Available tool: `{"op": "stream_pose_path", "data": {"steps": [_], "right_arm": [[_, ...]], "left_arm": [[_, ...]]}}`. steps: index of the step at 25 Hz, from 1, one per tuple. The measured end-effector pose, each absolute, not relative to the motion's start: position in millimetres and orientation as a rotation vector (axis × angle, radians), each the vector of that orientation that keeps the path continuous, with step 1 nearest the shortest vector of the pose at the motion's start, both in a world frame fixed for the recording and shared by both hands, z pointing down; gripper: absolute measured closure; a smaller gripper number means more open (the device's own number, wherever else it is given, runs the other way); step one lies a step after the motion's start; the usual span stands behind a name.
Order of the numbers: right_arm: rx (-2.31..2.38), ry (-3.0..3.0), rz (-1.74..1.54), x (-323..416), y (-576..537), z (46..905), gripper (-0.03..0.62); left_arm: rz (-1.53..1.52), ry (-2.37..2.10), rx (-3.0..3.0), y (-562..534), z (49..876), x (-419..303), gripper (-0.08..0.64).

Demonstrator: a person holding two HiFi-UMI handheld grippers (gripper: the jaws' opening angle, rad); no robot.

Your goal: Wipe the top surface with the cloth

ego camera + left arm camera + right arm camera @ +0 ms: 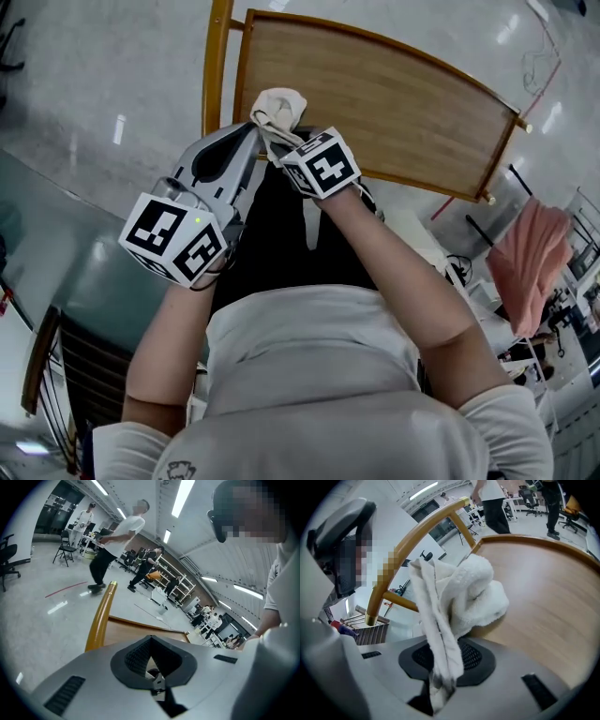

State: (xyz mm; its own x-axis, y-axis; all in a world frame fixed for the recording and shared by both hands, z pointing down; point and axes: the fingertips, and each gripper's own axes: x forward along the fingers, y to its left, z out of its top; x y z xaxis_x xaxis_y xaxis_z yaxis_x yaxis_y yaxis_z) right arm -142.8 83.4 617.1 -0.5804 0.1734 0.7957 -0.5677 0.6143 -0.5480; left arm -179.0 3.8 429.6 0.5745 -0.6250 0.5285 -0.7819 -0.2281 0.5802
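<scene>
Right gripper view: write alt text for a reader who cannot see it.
The right gripper is shut on a bunched white cloth, holding it over a wooden top surface edged by a curved golden rail. People stand in the background.

Left gripper (151, 644) closed (nothing held), wooden top (123, 632) beyond, golden rail (101, 616) alongside, person (115, 541) behind.

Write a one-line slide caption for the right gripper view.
The right hand-held gripper pinches a bunched white cloth in front of the wooden top surface.
</scene>
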Motion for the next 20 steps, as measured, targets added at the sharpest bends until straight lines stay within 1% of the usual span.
{"op": "stream_pose_path", "data": {"steps": [7,20], "right_arm": [[0.456,-1.899,1.081,-35,81,620,0.499],[0.728,-1.752,1.118,218,78,614,0.499]], "left_arm": [[0.305,-1.033,2.019,-5,436,-112,0.554],[0.417,-0.855,2.134,-21,442,51,0.554]]}}
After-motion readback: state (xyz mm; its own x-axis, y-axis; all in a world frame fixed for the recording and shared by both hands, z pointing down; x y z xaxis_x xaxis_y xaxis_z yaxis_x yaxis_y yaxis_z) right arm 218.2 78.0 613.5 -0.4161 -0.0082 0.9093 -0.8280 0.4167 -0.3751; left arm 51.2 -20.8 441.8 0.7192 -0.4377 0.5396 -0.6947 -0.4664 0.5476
